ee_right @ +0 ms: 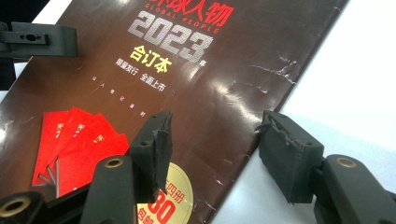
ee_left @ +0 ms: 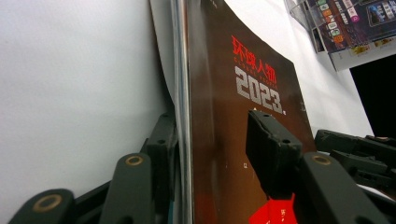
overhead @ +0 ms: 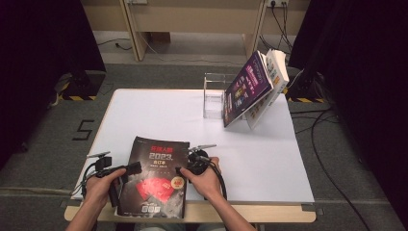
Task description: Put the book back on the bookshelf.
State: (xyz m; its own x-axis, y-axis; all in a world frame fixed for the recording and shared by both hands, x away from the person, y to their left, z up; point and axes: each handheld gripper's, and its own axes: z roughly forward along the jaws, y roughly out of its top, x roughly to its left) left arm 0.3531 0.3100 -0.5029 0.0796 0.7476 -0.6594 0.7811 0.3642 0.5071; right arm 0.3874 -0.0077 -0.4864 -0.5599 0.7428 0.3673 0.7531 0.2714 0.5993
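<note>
White and matte, the desk is carrying a thick, glossy dark-brown magazine with red fans on its cover, lying flat at the near edge. Left tongs are straddling its spine edge, pads apparently not yet pressing; right tongs are hanging released over the opposite edge. It is looking slick, floppy, fairly heavy; gripping near the spine seems safest.

High view: fixed above the person's edge of the surface, looking forward and down over its whole top. Left gripper view: very near, low along the spine edge of the dark magazine. Right gripper view: close above that magazine's opposite edge, angled down. All three views share this cover.
</note>
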